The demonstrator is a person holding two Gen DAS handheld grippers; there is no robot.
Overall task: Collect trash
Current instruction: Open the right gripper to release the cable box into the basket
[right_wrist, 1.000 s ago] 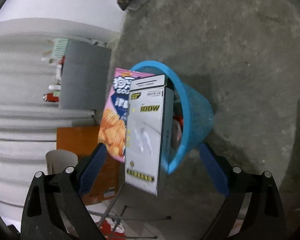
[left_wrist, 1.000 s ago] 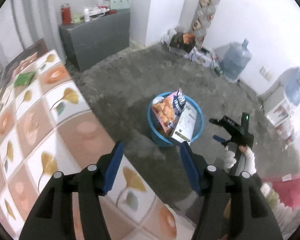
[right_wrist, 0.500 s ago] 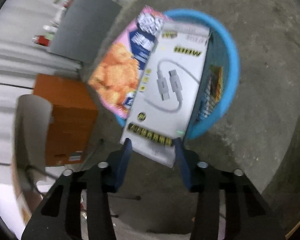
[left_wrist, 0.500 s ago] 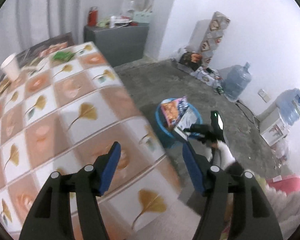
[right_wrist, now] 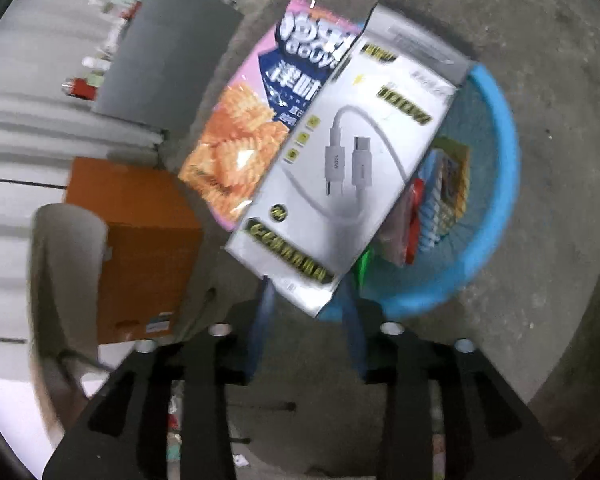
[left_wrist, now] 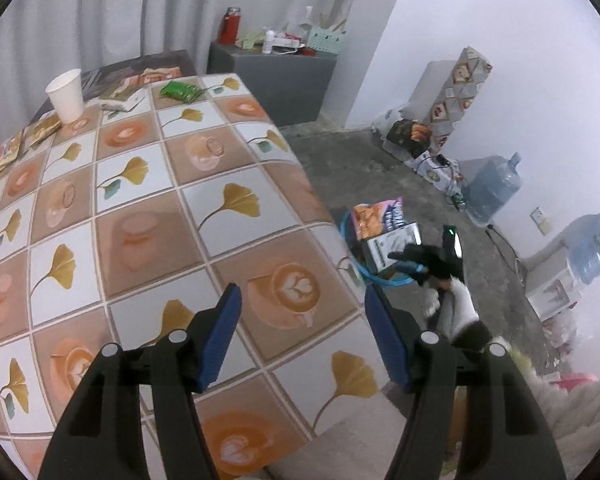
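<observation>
On the floor stands a blue basket [right_wrist: 496, 184] with wrappers, a pink snack bag [right_wrist: 252, 136] and a white cable box [right_wrist: 360, 152] leaning out of it. My right gripper [right_wrist: 306, 292] has the box's lower corner between its blue fingers; they touch it while the jaws are opening. From the left wrist, that gripper [left_wrist: 406, 262] shows at the basket [left_wrist: 380, 278] beside the box [left_wrist: 392, 244]. My left gripper [left_wrist: 300, 294] hangs open over the tiled table [left_wrist: 140, 220], nothing between its fingers. Far back on the table are a paper cup [left_wrist: 66, 94], a green wrapper [left_wrist: 180, 90] and flat packets [left_wrist: 4, 148].
A gloved hand [left_wrist: 456, 308] holds the right gripper. A grey cabinet [left_wrist: 276, 80] stands behind the table; water jugs [left_wrist: 492, 188] and bags line the right wall. An orange box [right_wrist: 140, 236] sits on the floor left of the basket.
My right gripper's fingers went from wide apart to close around the cable box's lower end, and its view rolled. The left view swung from the basket and floor onto the tabletop.
</observation>
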